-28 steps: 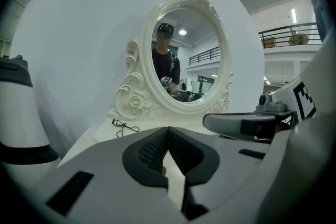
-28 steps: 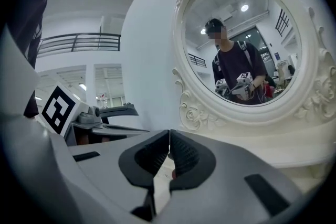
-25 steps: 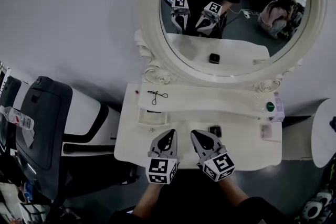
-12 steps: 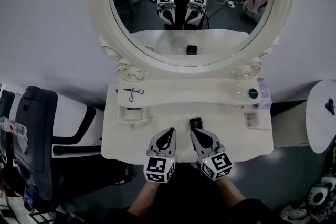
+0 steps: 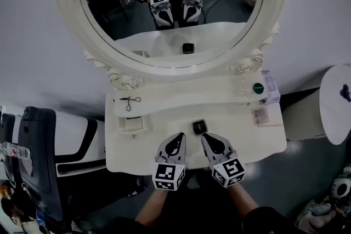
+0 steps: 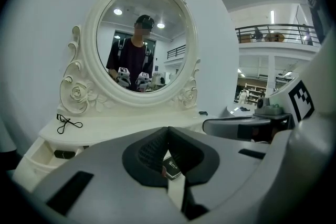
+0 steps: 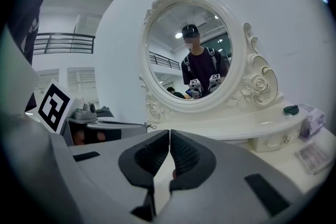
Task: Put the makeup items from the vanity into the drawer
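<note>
We hover our left claw (image 5: 176, 137) and right claw (image 5: 208, 138), both closed and empty, near the black compact (image 5: 199, 126); we judge one must open next to grasp it.

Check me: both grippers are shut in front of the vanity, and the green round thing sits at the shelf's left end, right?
No: the green round thing sits at the right end of the shelf, as the head view shows. The rest is right.

Head view steeply down on vanity (image 5: 258, 142); tool views low, toward shared mirror (image 5: 170, 3).
</note>
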`<action>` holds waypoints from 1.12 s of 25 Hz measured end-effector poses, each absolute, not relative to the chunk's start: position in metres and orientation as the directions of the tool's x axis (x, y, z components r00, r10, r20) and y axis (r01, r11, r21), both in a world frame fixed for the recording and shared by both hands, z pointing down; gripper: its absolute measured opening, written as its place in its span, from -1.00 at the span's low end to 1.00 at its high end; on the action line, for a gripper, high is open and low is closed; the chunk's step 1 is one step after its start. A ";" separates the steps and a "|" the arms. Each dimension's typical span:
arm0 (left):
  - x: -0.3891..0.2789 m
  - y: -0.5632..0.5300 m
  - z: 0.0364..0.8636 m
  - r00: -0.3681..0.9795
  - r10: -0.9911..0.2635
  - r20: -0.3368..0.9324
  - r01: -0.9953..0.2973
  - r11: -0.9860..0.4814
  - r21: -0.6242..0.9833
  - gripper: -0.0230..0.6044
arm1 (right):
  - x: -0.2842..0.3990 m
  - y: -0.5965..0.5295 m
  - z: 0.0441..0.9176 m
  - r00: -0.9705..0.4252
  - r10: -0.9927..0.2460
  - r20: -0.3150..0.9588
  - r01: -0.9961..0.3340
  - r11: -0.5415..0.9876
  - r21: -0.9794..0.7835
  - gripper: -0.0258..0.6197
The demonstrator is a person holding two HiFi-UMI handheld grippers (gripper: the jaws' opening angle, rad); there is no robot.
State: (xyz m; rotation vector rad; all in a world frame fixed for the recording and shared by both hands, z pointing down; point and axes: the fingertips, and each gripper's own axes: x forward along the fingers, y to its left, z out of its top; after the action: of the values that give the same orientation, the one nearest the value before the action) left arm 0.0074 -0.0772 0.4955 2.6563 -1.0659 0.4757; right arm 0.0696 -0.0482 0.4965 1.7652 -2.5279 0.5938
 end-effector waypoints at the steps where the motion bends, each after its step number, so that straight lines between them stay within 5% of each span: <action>1: 0.007 -0.078 0.495 0.686 -0.618 0.384 -0.696 -0.711 0.098 -0.88 | 0.070 -0.049 0.497 -0.359 -0.908 0.216 -0.909 0.287 -0.302 -0.84; 13: -0.003 -0.093 0.510 0.736 -0.543 0.404 -0.631 -0.766 0.120 -0.88 | 0.056 -0.061 0.521 -0.284 -0.912 0.296 -0.933 0.191 -0.307 -0.83; 17: -0.005 -0.096 0.519 0.742 -0.525 0.417 -0.620 -0.774 0.129 -0.88 | 0.055 -0.065 0.533 -0.268 -0.905 0.329 -0.935 0.163 -0.314 -0.55; 28: -0.002 -0.100 0.546 0.745 -0.493 0.449 -0.605 -0.783 0.144 -0.88 | 0.067 -0.072 0.568 -0.204 -0.874 0.441 -0.955 0.079 -0.286 -0.29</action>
State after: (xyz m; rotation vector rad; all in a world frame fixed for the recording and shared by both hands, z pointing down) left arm -0.0023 -0.1003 0.5464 2.6649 -0.8587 0.5695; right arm 0.0667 -0.0716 0.5675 1.8751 -2.1878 0.7857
